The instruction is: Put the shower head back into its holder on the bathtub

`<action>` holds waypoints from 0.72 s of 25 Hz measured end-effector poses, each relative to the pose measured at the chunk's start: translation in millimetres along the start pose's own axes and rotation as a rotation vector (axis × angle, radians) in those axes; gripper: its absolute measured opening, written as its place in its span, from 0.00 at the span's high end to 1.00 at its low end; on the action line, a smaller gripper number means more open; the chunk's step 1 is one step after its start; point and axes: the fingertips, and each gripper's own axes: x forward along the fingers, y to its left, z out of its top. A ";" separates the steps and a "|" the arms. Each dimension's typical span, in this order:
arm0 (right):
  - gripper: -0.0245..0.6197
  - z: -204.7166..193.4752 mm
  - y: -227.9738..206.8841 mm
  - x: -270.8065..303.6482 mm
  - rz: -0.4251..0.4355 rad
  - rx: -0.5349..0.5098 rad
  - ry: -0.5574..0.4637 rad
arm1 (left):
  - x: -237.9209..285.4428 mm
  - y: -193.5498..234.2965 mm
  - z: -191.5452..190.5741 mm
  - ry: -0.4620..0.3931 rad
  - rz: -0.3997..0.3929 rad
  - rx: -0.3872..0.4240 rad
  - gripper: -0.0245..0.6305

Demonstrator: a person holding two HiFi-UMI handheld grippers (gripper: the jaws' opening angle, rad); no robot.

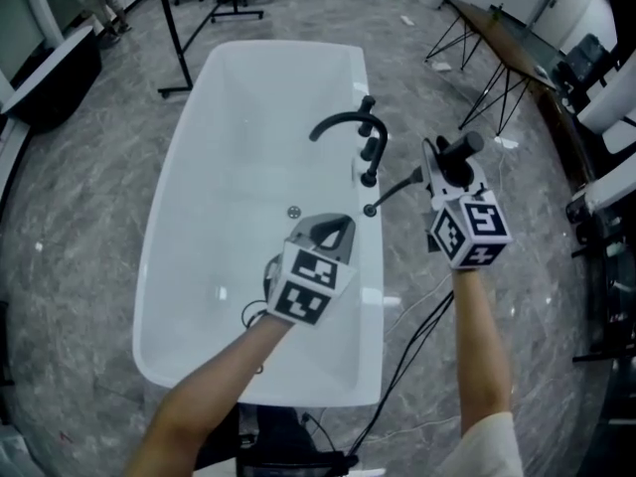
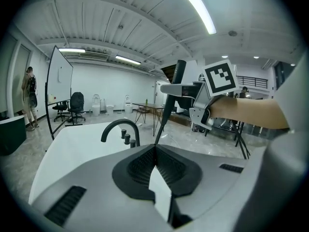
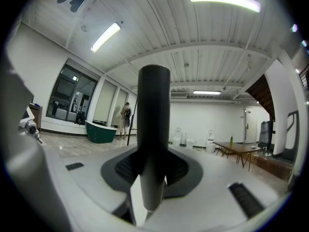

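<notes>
A black shower head point(image 1: 459, 153) stands upright in my right gripper point(image 1: 447, 167), just right of the white bathtub's rim point(image 1: 370, 266). Its handle point(image 3: 153, 129) fills the gap between the jaws, which are shut on it. A thin hose point(image 1: 397, 189) runs from it down to a small black fitting point(image 1: 370, 210) on the rim, just below the black faucet point(image 1: 343, 122) and its knobs point(image 1: 372, 151). My left gripper point(image 1: 333, 232) hovers over the tub near that rim, shut with nothing in it point(image 2: 155, 151). The left gripper view shows the shower head point(image 2: 177, 76) held above the faucet point(image 2: 120, 128).
Black cables point(image 1: 417, 336) trail on the marble floor right of the tub. A whiteboard stand point(image 1: 179, 58) rises at the tub's far left, and a table point(image 1: 507, 53) stands at the far right. A person point(image 2: 29, 95) stands far off by the wall.
</notes>
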 end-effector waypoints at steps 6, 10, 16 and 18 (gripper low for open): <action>0.78 -30.4 -2.3 4.5 -0.005 0.026 0.018 | 13.4 6.7 -23.1 0.025 0.002 -0.021 0.95; 0.78 -45.1 -3.4 7.5 -0.007 0.034 0.028 | 23.2 6.1 -27.8 0.024 -0.005 -0.026 0.95; 0.78 -70.7 -1.2 13.2 -0.009 0.059 0.043 | 35.2 6.0 -26.1 0.005 -0.010 -0.027 0.95; 0.78 -81.5 0.9 16.9 -0.003 0.066 0.054 | 39.1 8.0 -27.2 0.002 -0.008 -0.031 0.95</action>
